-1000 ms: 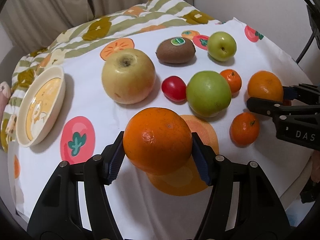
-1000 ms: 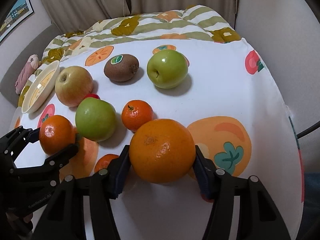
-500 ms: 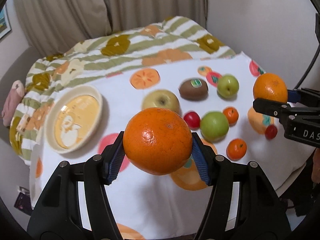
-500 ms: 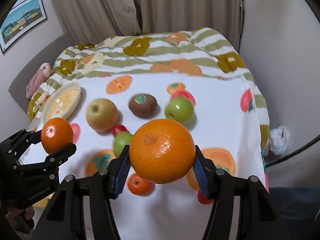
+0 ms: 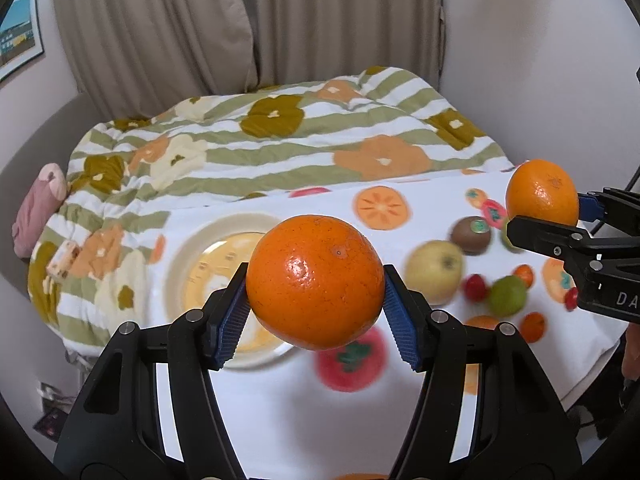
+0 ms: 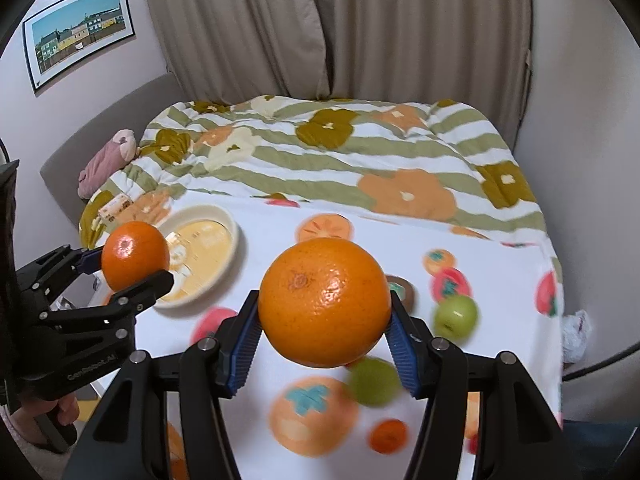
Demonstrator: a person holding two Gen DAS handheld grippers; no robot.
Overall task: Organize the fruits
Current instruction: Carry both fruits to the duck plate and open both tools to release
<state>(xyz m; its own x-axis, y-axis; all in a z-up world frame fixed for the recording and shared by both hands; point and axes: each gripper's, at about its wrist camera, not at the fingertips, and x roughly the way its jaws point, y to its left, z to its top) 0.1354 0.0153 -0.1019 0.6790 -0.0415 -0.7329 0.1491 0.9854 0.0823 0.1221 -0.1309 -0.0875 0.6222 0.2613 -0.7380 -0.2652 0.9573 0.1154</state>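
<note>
My left gripper (image 5: 316, 304) is shut on a large orange (image 5: 315, 282), held in the air above the cream plate (image 5: 182, 264). My right gripper (image 6: 324, 332) is shut on a second large orange (image 6: 324, 302), high over the fruit-print cloth (image 6: 400, 248). Each gripper shows in the other view: the right one with its orange (image 5: 542, 194) at the right edge, the left one with its orange (image 6: 135, 255) at the left, near the plate (image 6: 230, 232). Below lie a yellow apple (image 5: 434, 278), a kiwi (image 5: 471, 235), green apples (image 6: 456, 316), tangerines (image 5: 534, 326) and a small red fruit (image 5: 476, 287).
The cloth lies on a bed with a striped flower quilt (image 5: 280, 140) behind it. Curtains (image 6: 340, 28) and walls close the back and right. A pink soft toy (image 5: 38, 208) lies at the far left. A person's hand (image 6: 52, 412) holds the left gripper's handle.
Both grippers have risen from just above the cloth, each with its orange, and swung left. The plate now sits under the left orange; the remaining fruit looks smaller and lower right.
</note>
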